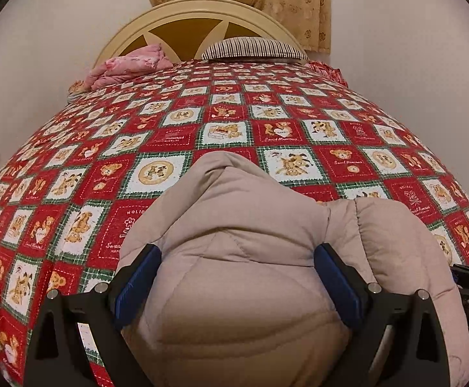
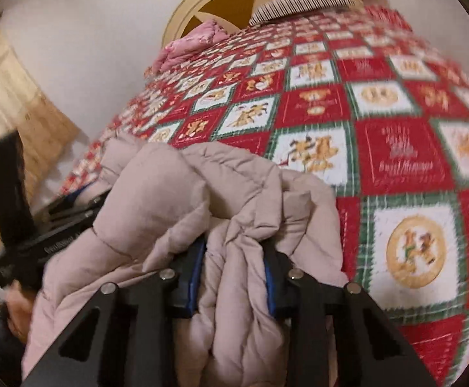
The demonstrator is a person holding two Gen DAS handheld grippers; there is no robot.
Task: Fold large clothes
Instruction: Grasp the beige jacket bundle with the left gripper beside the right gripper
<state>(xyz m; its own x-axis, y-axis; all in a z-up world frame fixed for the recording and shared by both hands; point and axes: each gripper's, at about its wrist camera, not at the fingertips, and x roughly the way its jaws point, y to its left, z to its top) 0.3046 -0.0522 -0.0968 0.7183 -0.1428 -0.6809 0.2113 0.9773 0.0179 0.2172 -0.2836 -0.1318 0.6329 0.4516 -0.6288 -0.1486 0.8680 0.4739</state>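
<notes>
So far, little folding to record. Padded beige jacket [image 1: 234, 258] sits bunched at the foot end of the bedspread [image 1: 176, 135], the red-and-white teddy-bear quilt that serves as landmark here.

Left gripper [image 1: 237, 287]: jaws spread wide, blue pads on either side of a thick puffed mound of the jacket. Pads appear to touch the fabric; whether they truly pinch it or merely straddle it, cannot tell.

Right gripper [image 2: 234, 277]: jaws drawn in close, clamped on a gathered, creased bundle of the jacket [image 2: 202, 225]. That view is motion-blurred.

Both tools sit close together at the near edge of the bedspread; the left one shows at the left of the right wrist view.

Rest of the bedspread beyond the jacket lies flat and free. At its far end: striped pillow [image 1: 253, 48], crumpled pink cloth [image 1: 127, 67], cream headboard [image 1: 195, 16].

Judgement: early stage. Garment is a heap, no sleeve or hem laid out, no crease made. Spreading flat and all folds remain.
</notes>
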